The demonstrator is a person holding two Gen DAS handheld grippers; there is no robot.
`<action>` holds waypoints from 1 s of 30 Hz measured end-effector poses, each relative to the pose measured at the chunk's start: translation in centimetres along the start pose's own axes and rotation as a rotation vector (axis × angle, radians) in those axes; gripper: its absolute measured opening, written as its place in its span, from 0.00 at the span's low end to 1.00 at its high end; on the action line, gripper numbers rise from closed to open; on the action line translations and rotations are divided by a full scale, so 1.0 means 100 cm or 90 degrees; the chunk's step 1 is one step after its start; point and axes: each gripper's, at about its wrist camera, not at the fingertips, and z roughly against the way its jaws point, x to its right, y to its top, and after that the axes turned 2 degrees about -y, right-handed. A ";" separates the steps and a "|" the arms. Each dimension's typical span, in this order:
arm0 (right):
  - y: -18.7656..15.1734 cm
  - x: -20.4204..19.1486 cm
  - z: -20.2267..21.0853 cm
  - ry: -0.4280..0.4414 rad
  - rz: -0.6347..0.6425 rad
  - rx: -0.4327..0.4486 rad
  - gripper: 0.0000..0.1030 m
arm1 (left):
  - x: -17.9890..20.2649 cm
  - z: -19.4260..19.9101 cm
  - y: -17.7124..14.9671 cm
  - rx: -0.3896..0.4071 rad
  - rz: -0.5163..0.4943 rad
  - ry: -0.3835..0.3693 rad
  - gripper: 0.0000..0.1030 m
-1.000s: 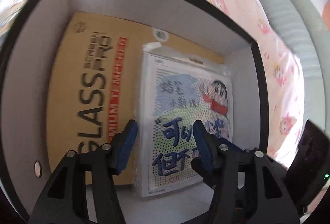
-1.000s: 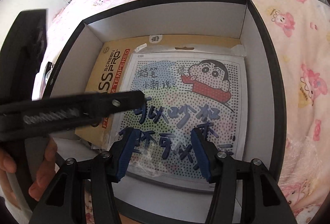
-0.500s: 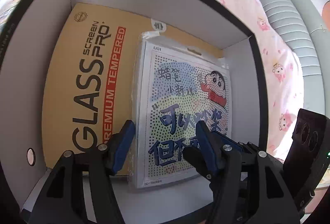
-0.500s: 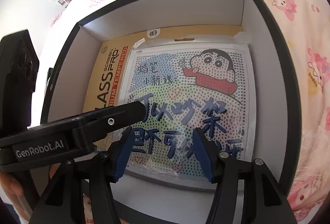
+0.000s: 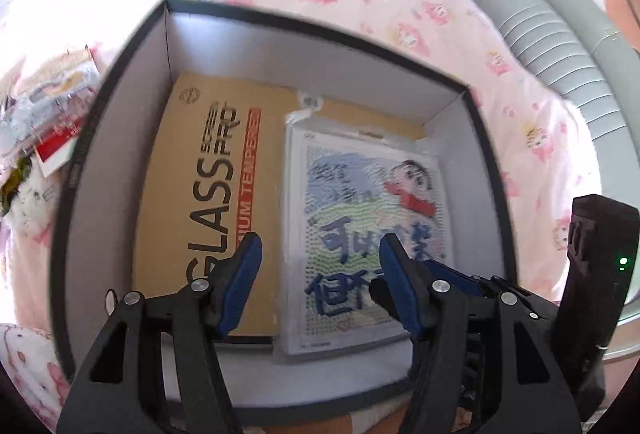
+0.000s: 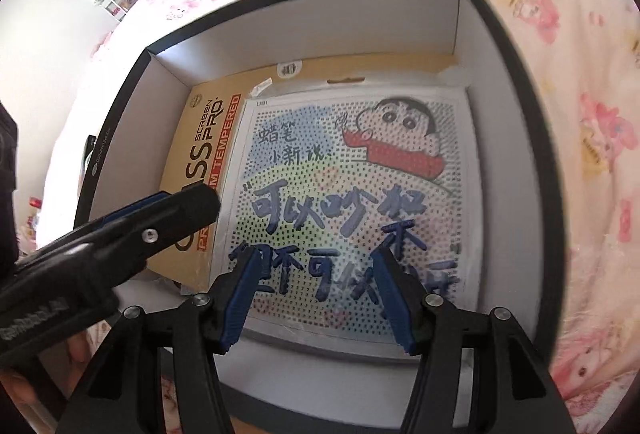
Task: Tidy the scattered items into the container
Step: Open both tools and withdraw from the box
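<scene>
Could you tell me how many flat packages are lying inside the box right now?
2: the tan screen-protector package on the left, the cartoon package overlapping its right side. Anything beneath them would be hidden.

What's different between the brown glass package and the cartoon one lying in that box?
The brown glass package is plain cardboard with black and orange lettering; the cartoon package is white, dotted, colourful and wrapped in clear plastic. The brown one lies underneath, showing on the left; the cartoon one overlaps it, filling the right side. Both lie flat inside the box.

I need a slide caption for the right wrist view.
Open right gripper above cartoon pack lying on screen-protector box inside container.
</scene>
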 end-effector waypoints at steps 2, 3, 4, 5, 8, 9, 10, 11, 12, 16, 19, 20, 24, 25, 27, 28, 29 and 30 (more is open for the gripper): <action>-0.001 -0.008 0.016 -0.032 0.013 0.038 0.53 | 0.005 0.026 -0.005 0.036 -0.022 0.011 0.61; -0.001 -0.013 0.027 -0.047 0.021 0.061 0.53 | 0.009 0.027 -0.009 0.057 -0.035 0.016 0.61; -0.002 -0.018 0.037 -0.061 0.027 0.082 0.53 | 0.011 0.041 -0.011 0.077 -0.048 0.020 0.62; -0.003 -0.024 0.051 -0.085 0.033 0.114 0.54 | 0.019 0.034 -0.001 0.095 -0.059 0.025 0.62; -0.012 -0.028 0.089 -0.106 0.027 0.175 0.55 | 0.027 0.037 0.000 0.143 -0.085 0.037 0.64; -0.012 -0.030 0.100 -0.103 0.019 0.189 0.57 | 0.030 0.034 -0.002 0.154 -0.089 0.036 0.64; -0.010 -0.029 0.107 -0.100 0.012 0.200 0.57 | 0.032 0.033 -0.001 0.164 -0.093 0.032 0.65; -0.014 -0.027 0.117 -0.100 0.002 0.211 0.58 | 0.034 0.028 0.005 0.173 -0.097 0.025 0.66; -0.019 -0.025 0.127 -0.103 -0.004 0.219 0.58 | 0.033 0.030 0.004 0.180 -0.100 0.019 0.67; -0.022 -0.035 0.126 -0.117 0.020 0.233 0.58 | 0.034 0.036 -0.004 0.200 -0.119 0.011 0.69; -0.038 -0.043 0.131 -0.110 0.030 0.240 0.58 | 0.033 0.040 -0.011 0.203 -0.127 0.007 0.69; -0.043 -0.045 0.135 -0.104 0.032 0.241 0.58 | 0.033 0.042 -0.012 0.201 -0.127 0.005 0.69; -0.056 -0.057 0.132 -0.097 0.044 0.241 0.58 | 0.027 0.043 -0.016 0.196 -0.128 0.001 0.69; -0.057 -0.061 0.132 -0.096 0.048 0.240 0.58 | 0.025 0.045 -0.017 0.198 -0.129 0.000 0.69; -0.058 -0.065 0.129 -0.092 0.058 0.238 0.58 | 0.021 0.044 -0.018 0.197 -0.128 -0.003 0.69; -0.059 -0.069 0.129 -0.090 0.064 0.238 0.58 | 0.019 0.046 -0.019 0.198 -0.125 -0.001 0.69; -0.059 -0.073 0.129 -0.090 0.070 0.238 0.58 | 0.015 0.049 -0.020 0.201 -0.123 0.004 0.69; -0.058 -0.078 0.128 -0.089 0.077 0.238 0.58 | 0.011 0.052 -0.022 0.205 -0.121 0.007 0.69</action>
